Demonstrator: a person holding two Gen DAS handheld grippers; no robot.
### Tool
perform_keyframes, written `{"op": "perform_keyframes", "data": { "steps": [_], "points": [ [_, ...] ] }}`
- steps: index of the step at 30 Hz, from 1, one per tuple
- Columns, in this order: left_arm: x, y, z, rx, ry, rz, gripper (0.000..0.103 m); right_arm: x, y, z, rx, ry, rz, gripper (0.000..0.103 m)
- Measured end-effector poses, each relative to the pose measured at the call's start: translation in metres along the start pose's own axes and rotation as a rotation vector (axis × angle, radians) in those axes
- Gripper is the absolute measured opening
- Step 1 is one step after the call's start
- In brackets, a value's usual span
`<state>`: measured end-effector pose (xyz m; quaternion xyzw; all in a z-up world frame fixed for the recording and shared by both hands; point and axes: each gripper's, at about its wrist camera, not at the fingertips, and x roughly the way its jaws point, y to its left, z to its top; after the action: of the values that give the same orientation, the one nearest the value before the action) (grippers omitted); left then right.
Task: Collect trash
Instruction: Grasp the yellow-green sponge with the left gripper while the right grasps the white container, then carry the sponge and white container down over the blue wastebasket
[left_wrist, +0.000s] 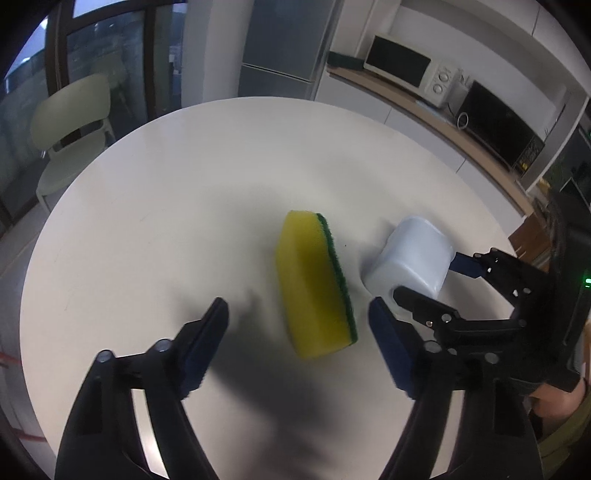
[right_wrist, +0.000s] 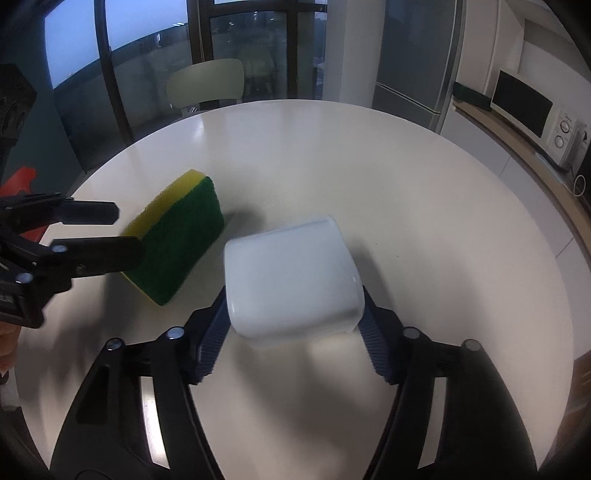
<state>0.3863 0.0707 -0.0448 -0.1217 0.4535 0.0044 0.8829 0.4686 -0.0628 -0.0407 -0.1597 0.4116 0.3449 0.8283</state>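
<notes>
Two grippers over a round white table (left_wrist: 147, 221). My left gripper (left_wrist: 297, 325) is spread wide, gripping nothing, hovering over the tabletop with the sponge (left_wrist: 314, 284) ahead of it, nearer my right finger than the left. From the left wrist view the sponge is tilted up on its edge, yellow face toward me, green scrub layer along its right side, and it's not touching either pad. From the right wrist view that same sponge (right_wrist: 177, 240) shows its green face, leaning, with the left gripper's black fingers (right_wrist: 88, 254) just beside it, one overlapping its lower left corner.

My right gripper (right_wrist: 293, 325) is clamped on a white plastic container (right_wrist: 291, 277), blue pads (right_wrist: 210, 332) pressing on its two sides near the end facing me. Container is tipped on its side; can't tell which end is the opening or if it's resting on the table or lifted a bit. In the left wrist view the container (left_wrist: 410, 254) sits right of the sponge, near but apart, with the right gripper (left_wrist: 424, 284) coming in from the right.

Background: pale green chair (right_wrist: 207, 85) behind the table, microwave (left_wrist: 402, 70) on a counter at right, dark windows at back
</notes>
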Motion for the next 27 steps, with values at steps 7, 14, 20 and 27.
{"op": "perform_keyframes", "data": {
  "steps": [7, 14, 20, 27],
  "points": [
    [0.015, -0.001, -0.010, 0.009, 0.040, -0.009, 0.025, -0.012, -0.002, -0.016, 0.008, -0.006, -0.031, 0.058],
    [-0.018, 0.001, -0.029, -0.014, -0.027, -0.028, 0.022, -0.041, -0.002, -0.038, 0.098, -0.054, -0.054, 0.058],
    [-0.053, -0.004, -0.061, 0.057, -0.073, -0.020, 0.022, -0.078, 0.013, -0.059, 0.148, -0.091, -0.063, 0.058],
    [-0.083, -0.005, -0.099, 0.069, -0.097, -0.031, 0.022, -0.119, 0.042, -0.094, 0.194, -0.122, -0.084, 0.058]
  ]
}}
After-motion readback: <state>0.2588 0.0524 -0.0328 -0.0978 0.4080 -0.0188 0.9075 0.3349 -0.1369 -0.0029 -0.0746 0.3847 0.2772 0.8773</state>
